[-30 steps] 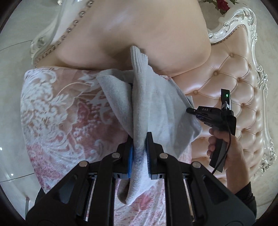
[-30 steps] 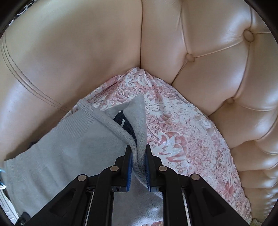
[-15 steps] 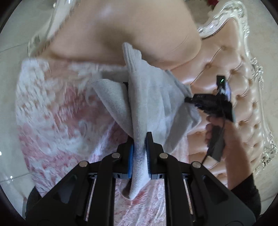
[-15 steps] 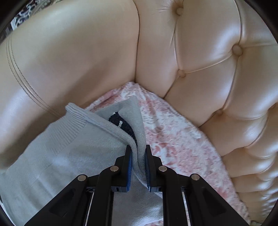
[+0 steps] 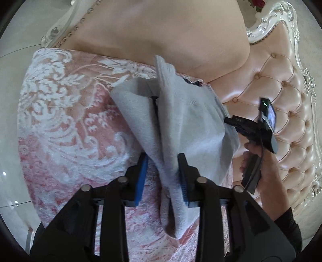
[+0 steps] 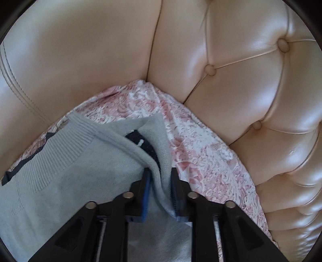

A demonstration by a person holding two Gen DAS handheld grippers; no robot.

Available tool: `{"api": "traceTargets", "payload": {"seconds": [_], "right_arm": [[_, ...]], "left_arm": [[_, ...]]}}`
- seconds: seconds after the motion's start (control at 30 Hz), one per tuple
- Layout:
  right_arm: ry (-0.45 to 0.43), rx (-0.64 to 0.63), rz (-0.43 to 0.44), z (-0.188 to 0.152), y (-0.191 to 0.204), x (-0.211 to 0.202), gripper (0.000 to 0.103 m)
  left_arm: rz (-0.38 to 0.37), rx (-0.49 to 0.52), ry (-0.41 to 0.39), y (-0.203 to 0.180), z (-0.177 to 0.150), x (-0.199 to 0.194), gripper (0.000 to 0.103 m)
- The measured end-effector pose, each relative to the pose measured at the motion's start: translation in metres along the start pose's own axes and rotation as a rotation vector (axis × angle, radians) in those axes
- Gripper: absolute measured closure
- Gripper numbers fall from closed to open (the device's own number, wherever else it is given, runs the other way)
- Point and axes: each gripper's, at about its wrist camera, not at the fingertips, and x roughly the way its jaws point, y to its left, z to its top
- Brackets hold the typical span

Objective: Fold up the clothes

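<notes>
A light grey knit sweater [image 5: 181, 121] with a dark navy patch lies bunched on the pink-and-white patterned seat cover [image 5: 66, 121]. My left gripper [image 5: 162, 177] is open, and a fold of the sweater hangs loose between its blue pads, leaning on the right pad. In the right wrist view the sweater [image 6: 60, 181] spreads to the left with its ribbed hem [image 6: 66, 145] showing. My right gripper [image 6: 160, 191] is open a little, and a fold of the sweater's edge still fills the gap. That gripper [image 5: 251, 129] also shows at the sweater's right side, held by a hand [image 5: 265, 167].
The seat belongs to a cream tufted leather sofa; its back [image 6: 231, 70] curves close behind the sweater and its armrest [image 5: 161, 30] is on the far side. A carved white frame [image 5: 281, 18] edges the sofa. Pale floor [image 5: 12, 66] lies to the left.
Both grippers were shut on folds of the sweater and have now parted their jaws, the left widely, the right slightly. The sweater has sunk lower onto the seat.
</notes>
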Motion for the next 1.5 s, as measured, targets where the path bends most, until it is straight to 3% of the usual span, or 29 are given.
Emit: {"api": "traceTargets", "payload": {"seconds": [0.03,0.07,0.2,0.27,0.33,0.37,0.47,0.53,0.6,0.63,0.8,0.9,0.93,1.0,1.03,1.07,1.17,1.33,1.5], "right_arm": [[-0.024,0.023,-0.002,-0.003,-0.008,-0.004,0.056],[-0.048,0.05,0.004,-0.004,-0.017,-0.011,0.054],[-0.151,0.185,0.075,-0.012,-0.064,-0.056,0.053],[-0.182,0.232,0.28,-0.029,-0.073,-0.072,0.051],[-0.207,0.274,0.511,-0.047,-0.08,-0.087,0.042],[-0.208,0.279,0.56,-0.055,-0.079,-0.087,0.042],[-0.168,0.274,0.597,-0.071,-0.071,-0.069,0.041],[-0.124,0.271,0.554,-0.078,-0.068,-0.047,0.041],[-0.092,0.282,0.506,-0.086,-0.071,-0.027,0.042],[-0.087,0.301,0.485,-0.091,-0.075,-0.02,0.042],[-0.107,0.269,0.442,-0.103,-0.078,-0.013,0.042],[-0.117,0.276,0.419,-0.101,-0.081,-0.025,0.041],[-0.141,0.292,0.405,-0.102,-0.084,-0.037,0.041],[-0.214,0.301,0.373,-0.116,-0.086,-0.072,0.041],[-0.262,0.304,0.355,-0.128,-0.087,-0.096,0.041],[-0.302,0.311,0.34,-0.142,-0.086,-0.119,0.04],[-0.398,0.349,0.308,-0.191,-0.076,-0.181,0.027],[-0.48,0.466,0.319,-0.274,-0.05,-0.263,0.025],[-0.528,0.42,0.339,-0.337,-0.008,-0.329,0.024]], "left_arm": [[0.001,-0.001,-0.004,0.001,0.001,-0.003,0.059],[-0.016,0.051,-0.024,-0.004,0.004,-0.011,0.055],[-0.088,0.26,-0.107,-0.022,0.017,-0.04,0.057],[-0.124,0.365,-0.148,-0.032,0.023,-0.054,0.057],[-0.144,0.571,-0.111,-0.059,0.028,-0.037,0.063],[-0.127,0.649,-0.085,-0.07,0.029,-0.025,0.065],[-0.062,0.869,0.023,-0.086,0.025,0.01,0.077],[-0.003,0.993,0.089,-0.1,0.016,0.033,0.083],[0.087,1.043,0.179,-0.092,0.01,0.051,0.083],[0.129,1.046,0.187,-0.084,0.011,0.056,0.082],[0.075,1.015,0.163,-0.074,0.014,0.047,0.079],[0.063,1.022,0.06,-0.084,0.012,0.024,0.079],[0.056,1.035,0.012,-0.092,0.01,0.014,0.078],[0.049,1.078,-0.093,-0.102,-0.003,-0.02,0.057],[0.049,1.085,-0.142,-0.106,-0.011,-0.039,0.037],[0.048,1.083,-0.188,-0.107,-0.018,-0.057,0.028],[0.045,1.09,-0.255,-0.113,-0.043,-0.109,0.013],[0.07,1.127,-0.282,-0.114,-0.089,-0.175,0.0],[0.062,1.151,-0.264,-0.105,-0.126,-0.233,0.0]]}}
